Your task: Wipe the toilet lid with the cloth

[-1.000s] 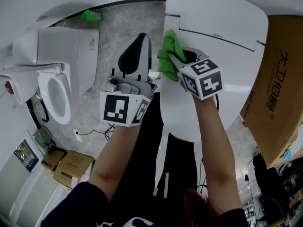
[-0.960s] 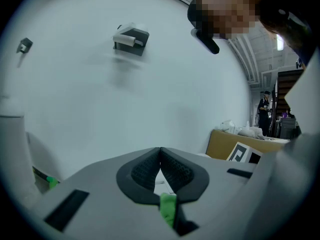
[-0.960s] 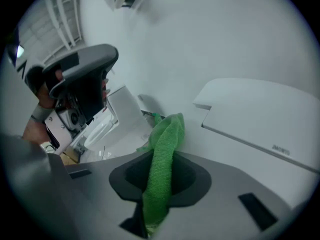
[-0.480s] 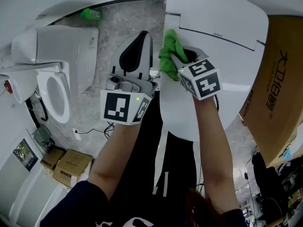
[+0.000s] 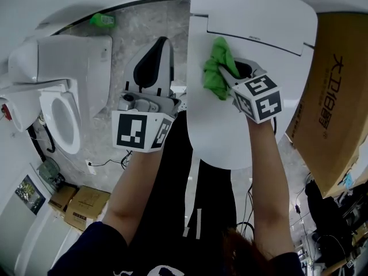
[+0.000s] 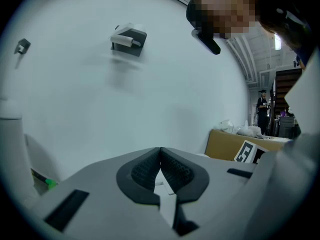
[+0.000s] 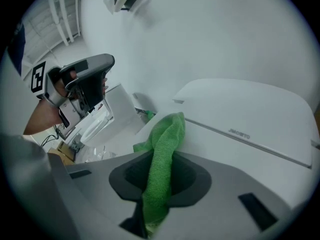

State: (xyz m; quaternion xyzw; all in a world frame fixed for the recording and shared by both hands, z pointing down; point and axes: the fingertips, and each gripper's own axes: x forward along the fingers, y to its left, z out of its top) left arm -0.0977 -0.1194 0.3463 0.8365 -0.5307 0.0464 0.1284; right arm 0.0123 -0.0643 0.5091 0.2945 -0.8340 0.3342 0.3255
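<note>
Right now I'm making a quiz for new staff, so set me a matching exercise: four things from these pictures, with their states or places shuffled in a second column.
Things:
1. left tongs
2. right tongs
3. toilet lid
4. cardboard box

States or places:
A. brown, at the head view's right edge
B. shut on the green cloth
C. shut, nothing between them
D. white, closed

Pairs: 1-C, 2-B, 3-D, 4-A.

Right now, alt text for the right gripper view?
The right gripper is shut on a green cloth, whose free end lies over the closed white toilet lid. The left gripper is held up at left, a second toilet below it.
</note>
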